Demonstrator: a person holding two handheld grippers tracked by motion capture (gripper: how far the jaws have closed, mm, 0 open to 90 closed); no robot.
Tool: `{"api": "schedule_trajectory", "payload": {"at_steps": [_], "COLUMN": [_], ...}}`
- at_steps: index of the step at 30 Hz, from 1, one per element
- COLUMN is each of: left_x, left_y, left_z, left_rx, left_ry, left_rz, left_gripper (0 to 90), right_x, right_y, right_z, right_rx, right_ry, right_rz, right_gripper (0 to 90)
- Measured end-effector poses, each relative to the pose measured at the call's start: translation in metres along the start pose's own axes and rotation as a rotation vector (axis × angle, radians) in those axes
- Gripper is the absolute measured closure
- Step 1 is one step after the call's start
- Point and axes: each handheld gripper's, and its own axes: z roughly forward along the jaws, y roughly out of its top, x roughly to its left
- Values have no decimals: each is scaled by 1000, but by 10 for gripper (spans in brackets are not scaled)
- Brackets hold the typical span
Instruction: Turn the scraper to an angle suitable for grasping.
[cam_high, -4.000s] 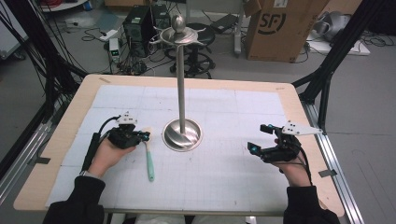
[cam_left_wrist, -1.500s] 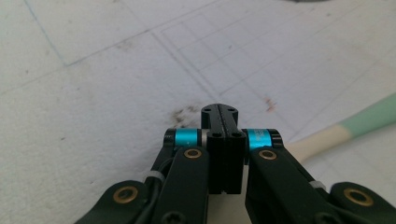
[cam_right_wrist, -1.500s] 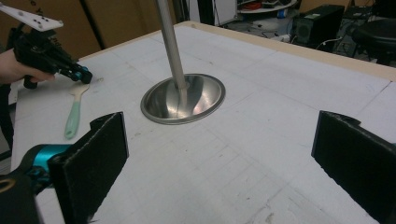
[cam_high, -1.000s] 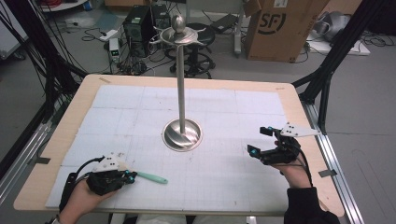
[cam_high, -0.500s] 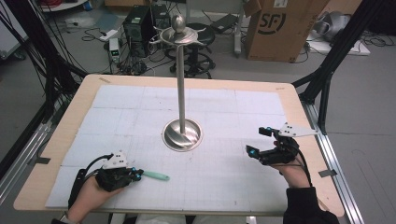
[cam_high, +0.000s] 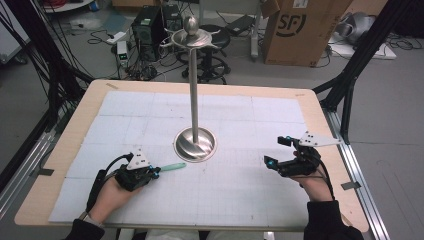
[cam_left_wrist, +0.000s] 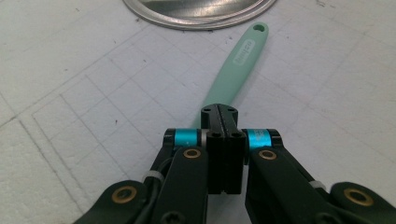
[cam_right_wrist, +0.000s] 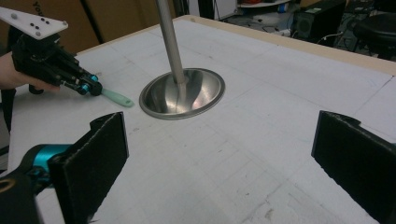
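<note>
While the left claw (cam_high: 156, 171) is pinched on the mint-green handle (cam_left_wrist: 236, 70) low over the tabletop (cam_high: 240, 200), the end hole should be kept outward toward the metal stand (cam_high: 195, 142). Farther right, the right claw (cam_high: 276, 152) is held spread, empty.

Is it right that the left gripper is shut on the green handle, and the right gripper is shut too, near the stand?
Not quite. The left gripper is shut on the green handle, but the right gripper is open: the right gripper view shows its jaws wide apart with nothing between them, facing the stand.
</note>
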Motion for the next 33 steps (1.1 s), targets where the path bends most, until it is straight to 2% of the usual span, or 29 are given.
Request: {"api": "schedule_trajectory", "payload": {"at_steps": [1,5,10,13,15,18,24,29,32,33], "left_x": [3,17,34,38,36,31,22,12,10,11], "left_y": [0,-1,-8,-11,-11,-11,-15,-19,-19,-18], "left_z": [-2,-12,-11,-11,-11,-14,-20,-26,-27,-27], "left_rx": [-9,-27,23,17,24,33,42,52,50,42], "left_ry": [-2,73,118,95,99,72,44,23,19,8], "left_rz": [-12,-31,-49,-58,-51,-39,-42,-19,-1,-8], "left_gripper": [900,900,900,900,900,900,900,900,900,900], "right_x": [-1,-1,-2,-1,-1,-1,-2,-3,-2,-2], "right_y": [0,0,0,-1,-1,-1,-1,-1,-1,-1], "right_z": [-1,-1,0,2,2,1,-1,0,0,1], "right_rx": [-2,-6,4,6,7,7,2,1,6,6], "right_ry": [0,-3,-2,1,1,1,-2,-2,-1,-1], "right_rz": [-1,1,1,-3,-5,-3,5,-2,3,0], "right_gripper": [28,28,28,28,28,28,28,28,28,28]}}
